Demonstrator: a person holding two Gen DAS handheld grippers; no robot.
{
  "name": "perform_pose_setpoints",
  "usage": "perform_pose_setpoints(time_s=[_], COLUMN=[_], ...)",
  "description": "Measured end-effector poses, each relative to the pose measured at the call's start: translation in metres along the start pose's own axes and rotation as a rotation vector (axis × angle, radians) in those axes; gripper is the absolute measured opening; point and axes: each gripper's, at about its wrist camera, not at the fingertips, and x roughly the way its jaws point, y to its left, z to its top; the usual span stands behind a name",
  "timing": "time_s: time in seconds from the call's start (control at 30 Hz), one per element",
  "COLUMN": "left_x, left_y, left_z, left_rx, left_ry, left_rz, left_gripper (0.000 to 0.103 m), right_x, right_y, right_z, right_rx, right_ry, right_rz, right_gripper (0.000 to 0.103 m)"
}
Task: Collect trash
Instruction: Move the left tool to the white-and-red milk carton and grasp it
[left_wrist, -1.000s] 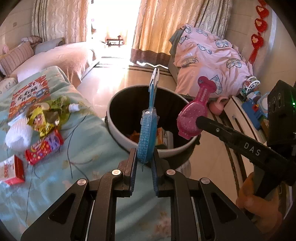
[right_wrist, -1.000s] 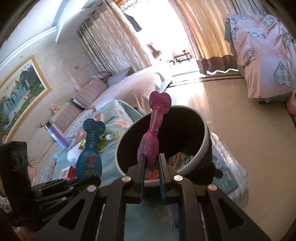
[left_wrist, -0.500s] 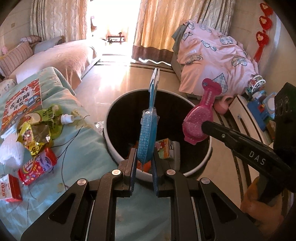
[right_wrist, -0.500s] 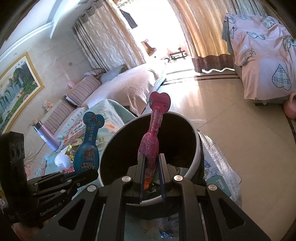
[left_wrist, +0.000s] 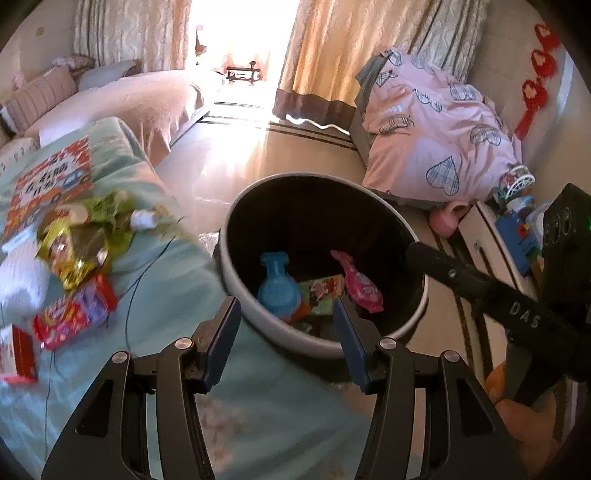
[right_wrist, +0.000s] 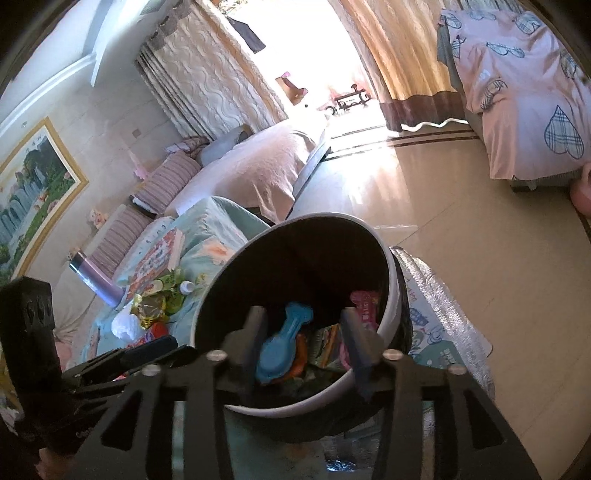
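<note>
Bin (left_wrist: 236, 273) first: it stands on the floor against the teal-covered table (left_wrist: 280, 417), and the blue packet (left_wrist: 277, 291) and pink packet (left_wrist: 360, 286) already lie inside on other rubbish. Your left gripper (left_wrist: 288, 341) and right gripper (right_wrist: 306, 341) both hang over its mouth, tilted downward, jaws opening with nothing between them. Let them spread fully before you lift away, so no packet snags a pad. More wrappers wait on the table, well left of the bin: a yellow-green wrapper (left_wrist: 79, 245), a red-purple packet (left_wrist: 74, 312), a small red box (left_wrist: 16, 354). Swing over there next, keeping the fingers angled down toward the cloth
</note>
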Motion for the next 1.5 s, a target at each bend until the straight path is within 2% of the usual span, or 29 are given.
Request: perform_pose_setpoints(time_s=[0.03,0.2,0.4,0.63,0.93,1.2,1.37,1.5], left_x=[-0.002,-0.021,-0.044,-0.073,-0.1,-0.114,-0.117,-0.115], left_y=[0.003,0.023,0.053,0.093,0.154,0.2,0.221,0.238], left_z=[-0.004,-0.034,-0.066,-0.093,-0.12,-0.128,-0.124,-0.113], left_rx=[-0.007,-0.048,-0.125,-0.171,-0.267,-0.329,-0.328,-0.264], left_ry=[-0.002,-0.004,-0.009,-0.032,-0.049,-0.07,-0.07,-0.058], left_rz=[0.0,0.021,0.048,0.115,0.174,0.207,0.221,0.224], left_gripper=[0.053,0.054,0.055,0.055,0.057,0.067,0.072,0.078], right_x=[-0.003,-0.015,-0.017,-0.002,0.02,0.042,0.058,0.073], right_y=[0.001,0.02,0.059,0.1,0.134,0.161,0.178,0.192], right_z=[-0.001,-0.013,-0.038,-0.064,-0.078,-0.086,-0.086,-0.082], right_rx=[0.0,-0.019,-0.078,-0.13,-0.162,-0.216,-0.267,-0.328], right_ry=[-0.005,-0.025,-0.016,0.047,0.104,0.143,0.17,0.183], right_rz=[0.005,0.051,0.095,0.15,0.175,0.168,0.158,0.145], right_gripper=[0.055,0.078,0.086,0.088,0.088,0.088,0.089,0.09])
